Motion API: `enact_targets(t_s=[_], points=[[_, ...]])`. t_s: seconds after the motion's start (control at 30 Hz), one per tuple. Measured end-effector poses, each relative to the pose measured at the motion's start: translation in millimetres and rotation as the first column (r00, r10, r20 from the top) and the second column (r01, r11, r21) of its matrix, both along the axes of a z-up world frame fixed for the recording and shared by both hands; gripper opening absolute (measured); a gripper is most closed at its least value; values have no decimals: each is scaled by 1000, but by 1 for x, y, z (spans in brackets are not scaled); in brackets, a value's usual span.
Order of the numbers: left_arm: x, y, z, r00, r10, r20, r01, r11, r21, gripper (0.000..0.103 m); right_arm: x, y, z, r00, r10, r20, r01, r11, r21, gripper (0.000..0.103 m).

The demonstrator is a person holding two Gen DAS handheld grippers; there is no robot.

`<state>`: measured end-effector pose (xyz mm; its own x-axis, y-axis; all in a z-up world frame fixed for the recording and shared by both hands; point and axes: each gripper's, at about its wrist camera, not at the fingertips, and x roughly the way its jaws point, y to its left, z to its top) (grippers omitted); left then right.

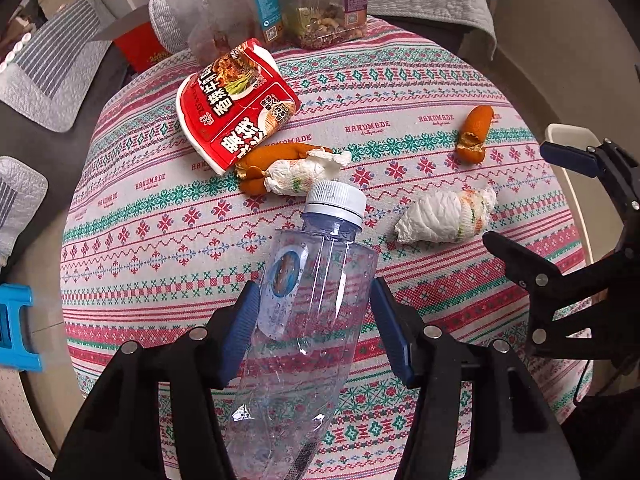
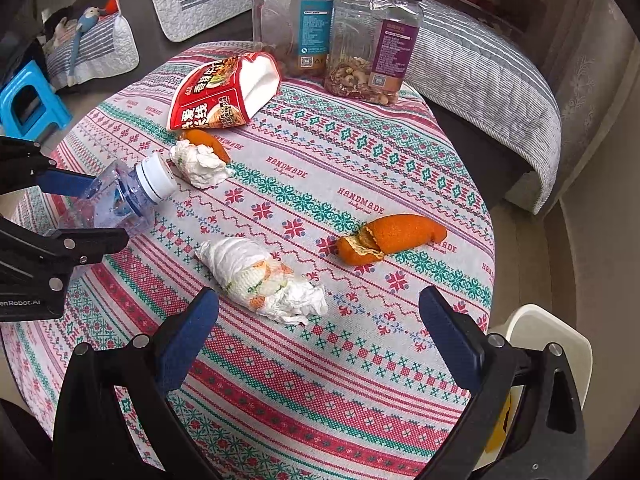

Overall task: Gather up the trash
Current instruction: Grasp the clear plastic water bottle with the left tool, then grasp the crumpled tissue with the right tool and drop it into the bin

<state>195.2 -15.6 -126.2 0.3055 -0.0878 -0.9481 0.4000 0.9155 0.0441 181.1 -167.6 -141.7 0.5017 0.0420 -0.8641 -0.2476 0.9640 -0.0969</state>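
My left gripper [image 1: 314, 312] is shut on a clear plastic bottle [image 1: 304, 320] with a white cap, held above the round table; the bottle also shows in the right wrist view [image 2: 124, 196]. My right gripper [image 2: 320, 320] is open and empty, just short of a crumpled tissue [image 2: 264, 280]. That tissue shows in the left wrist view [image 1: 444, 218]. An orange peel [image 2: 392, 238] lies to its right. A second tissue [image 2: 198, 164] lies against another peel [image 2: 204, 140]. A red noodle cup [image 2: 224, 90] lies on its side at the back.
Two clear jars [image 2: 292, 24] [image 2: 374, 40] with black lids stand at the table's far edge. A white bin rim [image 2: 548, 328] sits beside the table at the right. A blue stool [image 2: 28, 100] and sofas surround the patterned tablecloth [image 2: 320, 380].
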Motion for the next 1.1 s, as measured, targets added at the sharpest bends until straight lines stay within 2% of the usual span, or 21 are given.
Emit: enact_targets(t_s=[0.13,0.2,0.27,0.37,0.43,0.5,0.6,0.8,1.1], points=[[-9,29,27,990,135,41,-130,986,-107,57,4,16,-16,999,34,-25,-34,999,10,93],[-17,30,44,979,182,92,-168,975,-144,57,8,23,-24,997,48,-53,-47,999,19,84],[-21,34,57,967,216,136,-191,965,-178,57,14,29,-32,995,51,-90,-48,998,30,66],[-25,37,65,952,252,176,-209,950,-231,57,18,33,-39,995,23,-99,-23,1000,-3,54],[-21,39,64,945,270,185,-223,944,-242,57,19,31,-35,995,14,-102,-11,1000,25,50],[-20,38,62,943,279,180,-231,941,-248,57,19,26,-29,995,5,-102,3,997,77,48],[-20,38,59,940,290,179,-240,936,-258,57,16,23,-16,997,-20,-78,28,994,101,48],[-24,35,64,929,308,205,-247,929,-277,57,3,14,26,997,-79,26,74,985,156,48],[-28,29,70,916,323,238,-252,925,-286,57,-14,-8,60,974,-191,126,170,973,155,48]])
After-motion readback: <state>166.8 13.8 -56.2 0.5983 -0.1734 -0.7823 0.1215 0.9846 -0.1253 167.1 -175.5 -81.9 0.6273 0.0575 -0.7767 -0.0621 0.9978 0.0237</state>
